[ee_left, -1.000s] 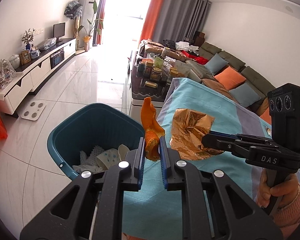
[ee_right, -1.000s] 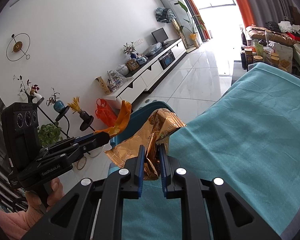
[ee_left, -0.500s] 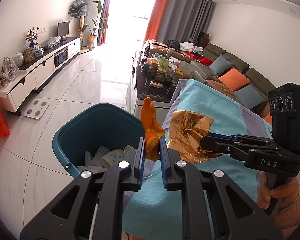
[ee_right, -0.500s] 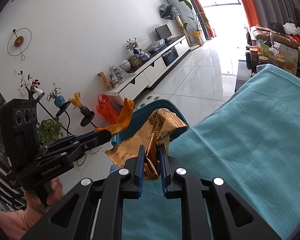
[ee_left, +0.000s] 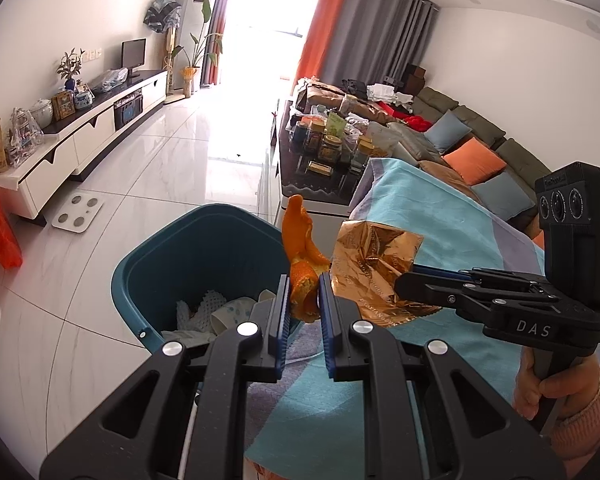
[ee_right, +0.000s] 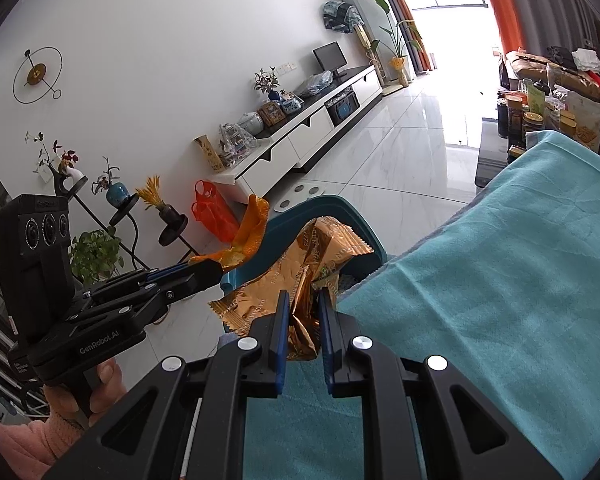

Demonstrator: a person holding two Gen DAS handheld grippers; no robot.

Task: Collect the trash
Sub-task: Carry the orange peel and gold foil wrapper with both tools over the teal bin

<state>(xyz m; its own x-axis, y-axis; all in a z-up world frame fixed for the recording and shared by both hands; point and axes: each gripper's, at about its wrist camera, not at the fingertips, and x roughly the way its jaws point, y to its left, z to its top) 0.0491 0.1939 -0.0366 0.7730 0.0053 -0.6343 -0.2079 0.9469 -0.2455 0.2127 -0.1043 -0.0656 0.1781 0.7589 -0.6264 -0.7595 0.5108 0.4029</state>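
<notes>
My left gripper [ee_left: 304,292] is shut on a piece of orange peel [ee_left: 300,248], which sticks up above the near right rim of a teal waste bin [ee_left: 156,264]. From the right wrist view the same peel [ee_right: 248,240] shows at the tip of the left gripper [ee_right: 216,268]. My right gripper [ee_right: 303,312] is shut on a crumpled gold foil wrapper [ee_right: 312,264] held over the table edge, right beside the bin [ee_right: 364,232]. In the left wrist view that wrapper [ee_left: 372,264] hangs from the right gripper [ee_left: 404,280]. Paper trash [ee_left: 212,312] lies inside the bin.
A teal cloth [ee_right: 500,320] covers the table at the right. Beyond it a dark coffee table [ee_left: 324,168] holds several jars, with a sofa [ee_left: 480,148] behind. A white TV cabinet [ee_left: 80,140], a floor scale [ee_left: 78,218] and an orange bag [ee_left: 0,228] are on the left.
Both grippers have drifted slightly toward the bin, which now sits closer to the picture's middle in the left wrist view. Each grip is unchanged.
</notes>
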